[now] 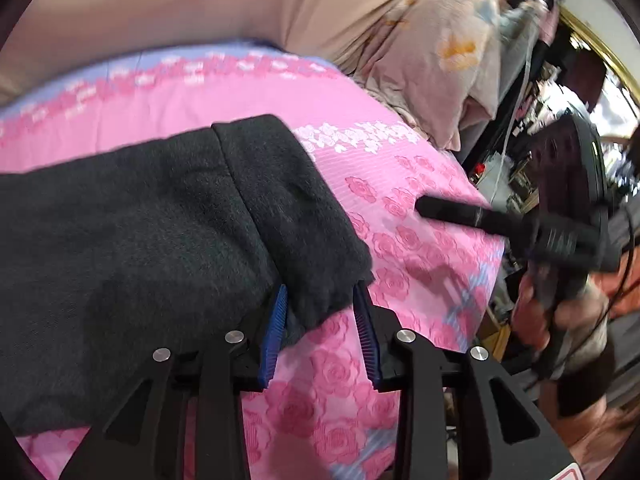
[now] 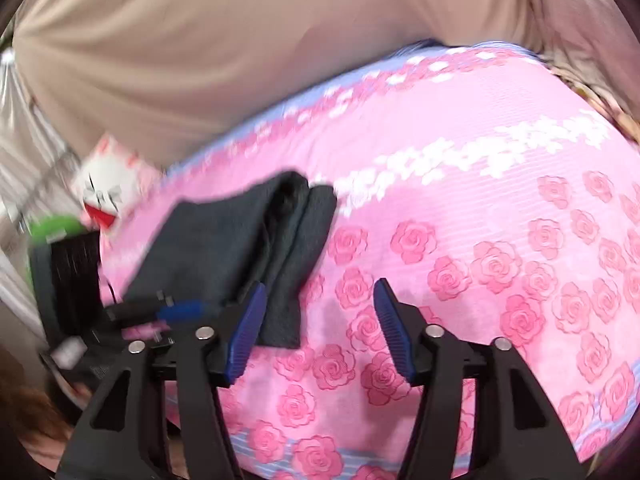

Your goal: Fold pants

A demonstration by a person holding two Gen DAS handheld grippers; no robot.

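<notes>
on the pink bedsheet (image 1: 340,92), left tongs (image 1: 320,312) straddle the pants (image 1: 160,240) unclamped; right tongs (image 2: 320,312) hover apart.

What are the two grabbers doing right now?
Left gripper: open, around the dark pants' edge, not clamped.
Right gripper: open, holding nothing.

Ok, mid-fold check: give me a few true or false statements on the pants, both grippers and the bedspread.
1. The pants are dark grey. True.
2. The left gripper is clamped shut on nothing. False: its jaws stand apart with a corner of the pants between them.
3. The right gripper is open over the bedspread. True.
4. The bedspread is plain white. False: it is pink with a rose print.
5. The right gripper holds the pants. False: they lie just to its left, nothing between its jaws.
</notes>
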